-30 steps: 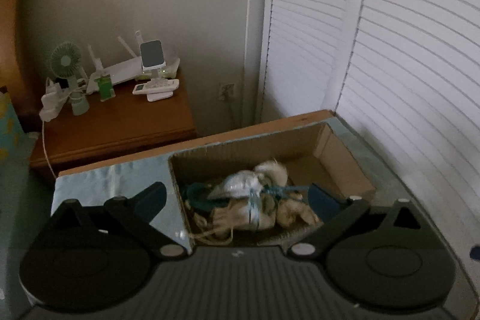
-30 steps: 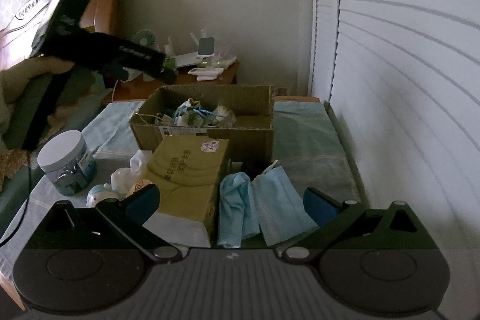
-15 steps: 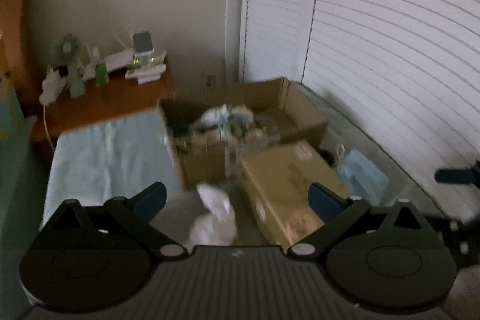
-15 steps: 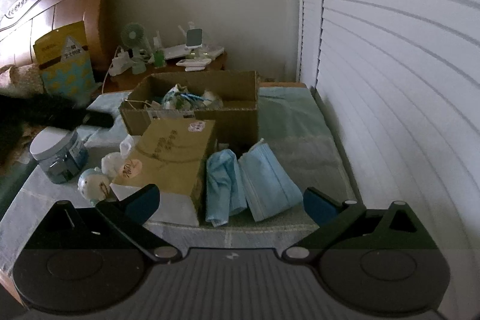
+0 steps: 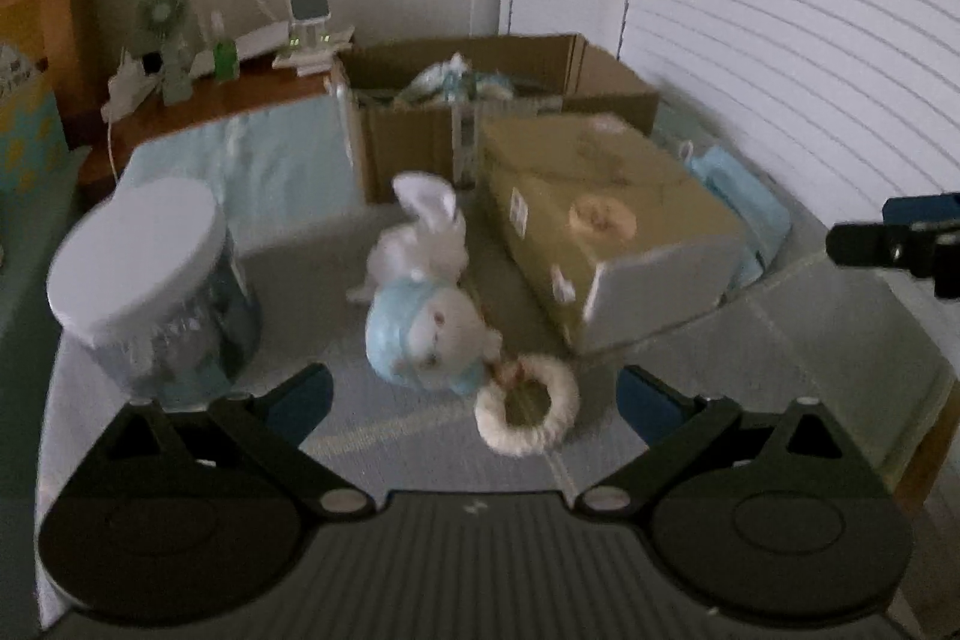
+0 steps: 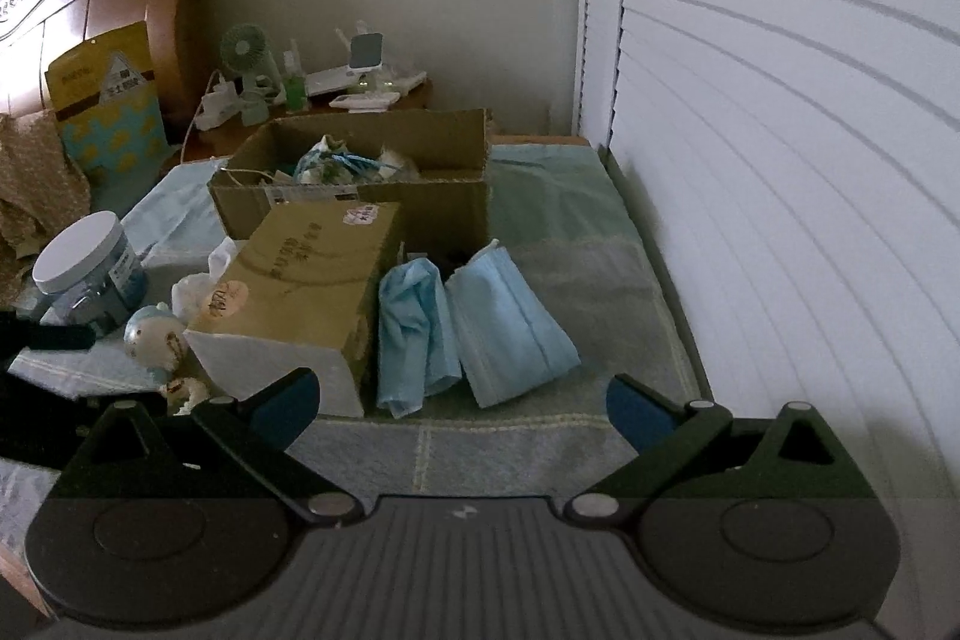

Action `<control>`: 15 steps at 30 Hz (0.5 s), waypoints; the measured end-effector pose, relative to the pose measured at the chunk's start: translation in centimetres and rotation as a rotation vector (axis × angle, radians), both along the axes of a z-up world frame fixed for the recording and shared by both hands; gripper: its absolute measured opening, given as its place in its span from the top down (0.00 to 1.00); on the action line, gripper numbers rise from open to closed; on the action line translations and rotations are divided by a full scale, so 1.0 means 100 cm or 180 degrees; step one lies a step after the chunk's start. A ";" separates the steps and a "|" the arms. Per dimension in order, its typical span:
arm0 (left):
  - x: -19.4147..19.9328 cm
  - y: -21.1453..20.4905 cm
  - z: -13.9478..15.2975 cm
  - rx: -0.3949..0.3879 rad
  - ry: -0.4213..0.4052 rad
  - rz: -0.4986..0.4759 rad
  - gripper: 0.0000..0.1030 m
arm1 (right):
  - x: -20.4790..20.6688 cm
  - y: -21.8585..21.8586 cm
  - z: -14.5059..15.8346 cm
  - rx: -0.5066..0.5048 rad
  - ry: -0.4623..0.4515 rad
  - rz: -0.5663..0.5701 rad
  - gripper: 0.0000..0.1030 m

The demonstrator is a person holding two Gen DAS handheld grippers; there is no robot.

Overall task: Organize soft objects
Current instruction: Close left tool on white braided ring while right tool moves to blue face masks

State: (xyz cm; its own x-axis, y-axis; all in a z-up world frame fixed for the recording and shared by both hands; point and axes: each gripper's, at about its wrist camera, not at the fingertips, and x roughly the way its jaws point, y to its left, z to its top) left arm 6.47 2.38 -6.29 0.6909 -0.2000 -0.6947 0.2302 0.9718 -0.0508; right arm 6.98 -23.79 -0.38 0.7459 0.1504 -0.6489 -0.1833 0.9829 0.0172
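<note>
A white and pale-blue plush toy [image 5: 429,325] lies on the bed cover with a fluffy cream ring [image 5: 528,409] beside it; it peeks out left of the tissue pack as the plush toy [image 6: 156,334]. My left gripper [image 5: 474,394] hangs open just in front of it, nothing between its fingers. Behind stands an open cardboard box [image 5: 480,118] [image 6: 360,178] holding several soft items. Two blue face masks [image 6: 474,322] lie flat ahead of my open, empty right gripper [image 6: 459,400].
A yellow-brown tissue pack [image 5: 606,220] [image 6: 300,292] lies between toy and masks. A white-lidded jar [image 5: 150,274] [image 6: 90,268] stands at the left. A wooden nightstand [image 6: 324,100] with a fan and gadgets sits behind the box; louvred doors [image 6: 780,100] line the right.
My left gripper has pulled back from above the cardboard box and come down low in front of the plush toy. The right gripper has drawn back slightly.
</note>
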 end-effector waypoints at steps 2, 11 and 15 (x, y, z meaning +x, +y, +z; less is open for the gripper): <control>-0.003 -0.002 -0.008 -0.0044 0.0064 0.0010 0.03 | 0.001 0.000 -0.002 -0.0014 0.0010 -0.0008 0.00; -0.005 -0.017 -0.025 0.0043 0.0158 0.0116 0.01 | 0.006 -0.001 -0.017 -0.0129 0.0099 -0.0007 0.00; -0.004 -0.023 -0.026 0.0100 0.0136 0.0252 0.01 | 0.009 -0.002 -0.021 -0.0117 0.0133 -0.0011 0.00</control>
State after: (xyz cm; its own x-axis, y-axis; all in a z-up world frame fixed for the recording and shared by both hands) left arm 6.04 0.07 -8.87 0.6733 -0.1236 -0.7289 0.1510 0.9881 -0.0281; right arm 7.88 -24.01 -2.52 0.7184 0.1235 -0.6846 -0.1799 0.9836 -0.0114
